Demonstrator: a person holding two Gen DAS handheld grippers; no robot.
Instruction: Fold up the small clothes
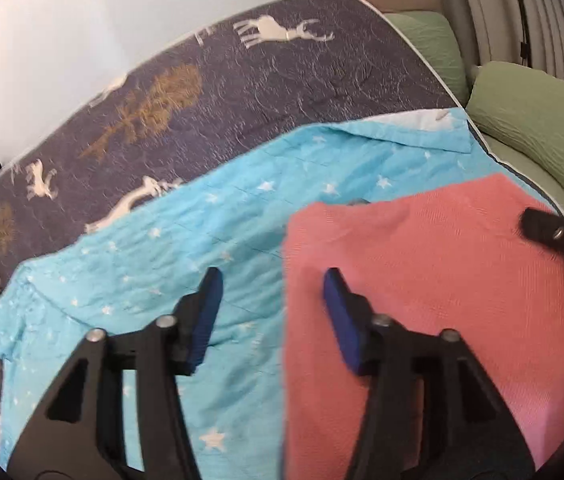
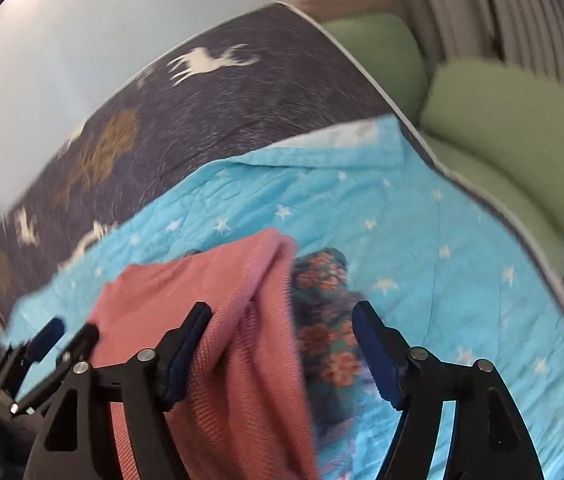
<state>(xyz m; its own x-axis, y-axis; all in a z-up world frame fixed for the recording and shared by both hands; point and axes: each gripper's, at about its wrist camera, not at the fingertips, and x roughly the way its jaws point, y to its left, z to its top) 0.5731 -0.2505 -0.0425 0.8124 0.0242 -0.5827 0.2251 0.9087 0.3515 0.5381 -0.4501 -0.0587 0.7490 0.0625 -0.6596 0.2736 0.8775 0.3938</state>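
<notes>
Dark deer-print bedcover (image 1: 282, 80) carries a blue star quilt (image 1: 202, 240), green pillows (image 1: 534, 120) beyond it. On the quilt lies the pink knit garment (image 1: 422, 280). Both the left gripper (image 1: 274, 284) and right gripper (image 2: 282, 316) gape, gripping nothing. Only the right view shows a floral garment (image 2: 322, 320) beside the pink one. No writing is readable.

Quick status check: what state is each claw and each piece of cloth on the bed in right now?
Left claw: open, nothing between its pads, over the pink cloth's edge.
Right claw: open, pink cloth lying against one finger, not pinched.
Pink cloth: released, bunched, not yet folded flat.
Floral garment: crumpled, partly under the pink cloth.
Blue star blanket: spread out, wrinkled, far corner turned back.
Dark deer quilt: spread flat beneath.
</notes>
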